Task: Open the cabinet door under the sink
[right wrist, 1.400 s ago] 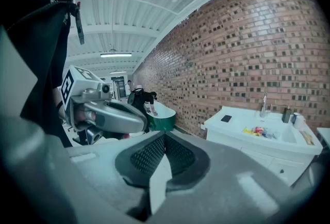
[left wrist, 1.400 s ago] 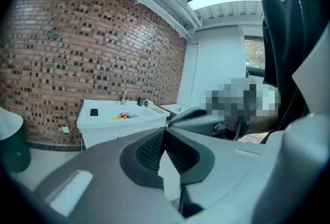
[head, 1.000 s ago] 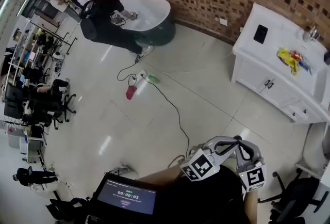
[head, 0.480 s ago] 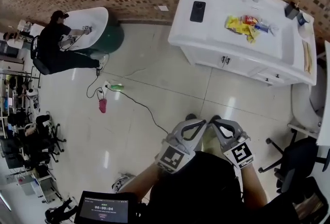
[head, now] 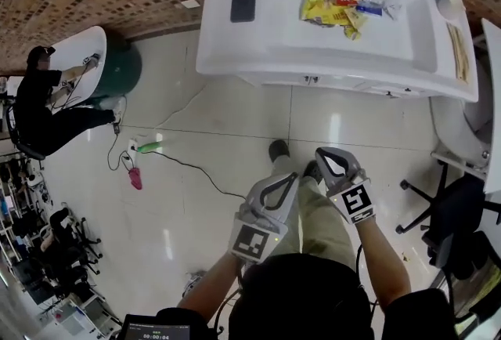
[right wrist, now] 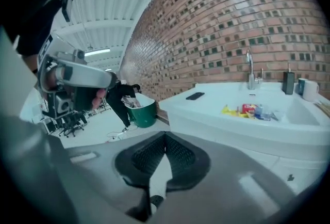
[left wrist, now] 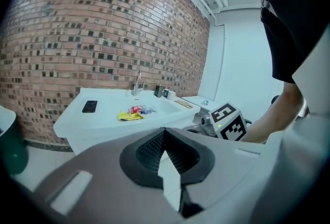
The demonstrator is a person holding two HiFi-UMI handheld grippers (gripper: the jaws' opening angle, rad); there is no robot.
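The left grey tool [head: 290, 177] and the right grey tool [head: 320, 153] were each pressed together on nothing over the glossy tiled floor [head: 235, 115], well apart from the shut white cabinet door [right wrist: 265, 158] under the white sink surface [head: 235, 56].

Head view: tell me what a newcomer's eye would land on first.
The white sink counter against the brick wall at the top draws the eye first, with bright wrappers in its basin and a black phone on its left end. Below it, the left tongs and right tongs are held side by side over the floor, both shut and empty. At far left a person leans at a white tub.
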